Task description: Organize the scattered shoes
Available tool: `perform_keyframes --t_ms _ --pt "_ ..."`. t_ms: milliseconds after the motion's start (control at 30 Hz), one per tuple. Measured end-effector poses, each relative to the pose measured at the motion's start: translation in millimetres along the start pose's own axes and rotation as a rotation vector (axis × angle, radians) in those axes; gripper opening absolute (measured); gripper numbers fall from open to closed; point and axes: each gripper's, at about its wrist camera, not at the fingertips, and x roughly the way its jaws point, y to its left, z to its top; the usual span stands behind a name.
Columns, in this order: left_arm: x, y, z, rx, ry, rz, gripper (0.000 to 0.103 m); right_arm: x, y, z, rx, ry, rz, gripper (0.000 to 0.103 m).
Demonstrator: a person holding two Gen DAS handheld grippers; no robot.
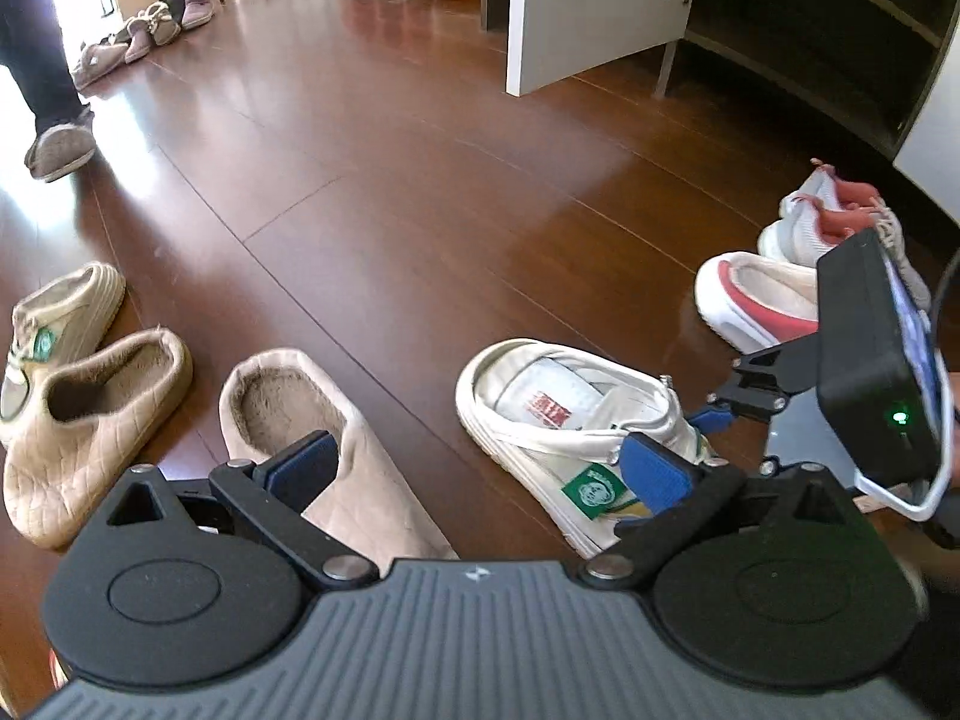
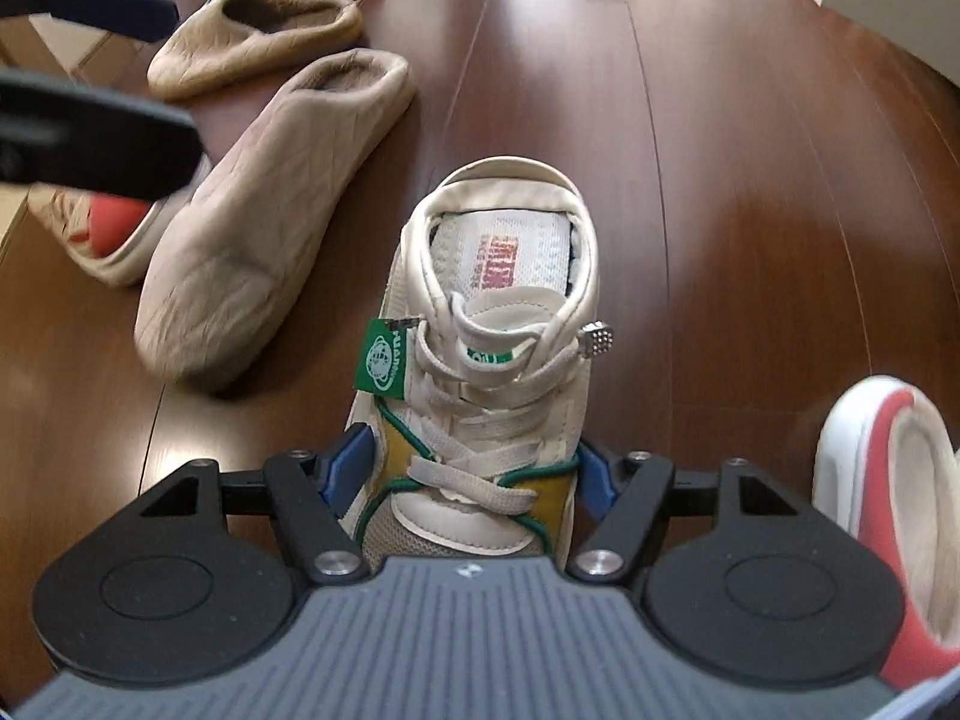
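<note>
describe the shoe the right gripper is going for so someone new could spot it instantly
On the dark wooden floor, look between the beige quilted slippers and the red-and-white shoe. The white lace-up sneaker sits there, its toe between the right gripper pads. Only it has laces, a green side tag and yellow panels.

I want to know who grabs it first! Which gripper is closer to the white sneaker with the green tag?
Right. The right gripper straddles the white sneaker, jaws on both sides. The left gripper hangs open beside it, nearer the beige slipper.

No legible txt; red print on white sneaker [image 2: 480, 360] insole + green tag unreadable.
</note>
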Motion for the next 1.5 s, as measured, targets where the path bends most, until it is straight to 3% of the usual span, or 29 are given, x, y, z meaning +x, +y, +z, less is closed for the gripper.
perform_keyframes --t_ms 167,433,533,700,767,1000,1167,1367,1500 --pt "-10 10 -13 0.021 0.01 0.064 0.101 -5 6 -12 -0.026 -0.03 0.025 0.067" --pt "-18 24 -47 -0.071 0.083 0.065 0.101 -29 53 -74 -0.083 0.111 0.225 0.067" --pt "-18 23 -61 -0.089 0.118 0.086 0.101 -29 58 -83 -0.109 0.165 0.295 0.076" --pt "-44 23 -83 -0.121 0.118 0.142 0.101 -50 51 -77 -0.258 0.199 0.325 0.077" --pt "-52 25 -88 -0.156 0.109 0.157 0.101 -60 42 -64 -0.269 0.154 0.314 0.084" --pt "-58 37 -110 -0.216 0.075 0.22 0.101 -86 15 -10 -0.281 -0.06 0.249 0.085" --pt "-48 69 -133 -0.233 0.062 0.33 0.101 -61 50 17 -0.412 -0.125 0.25 0.085" --pt "-41 90 -161 -0.199 0.126 0.423 0.101 -30 121 62 -0.617 -0.214 0.29 0.085" --pt "-49 92 -174 -0.25 0.102 0.438 0.101 -11 169 98 -0.702 -0.271 0.317 0.084"
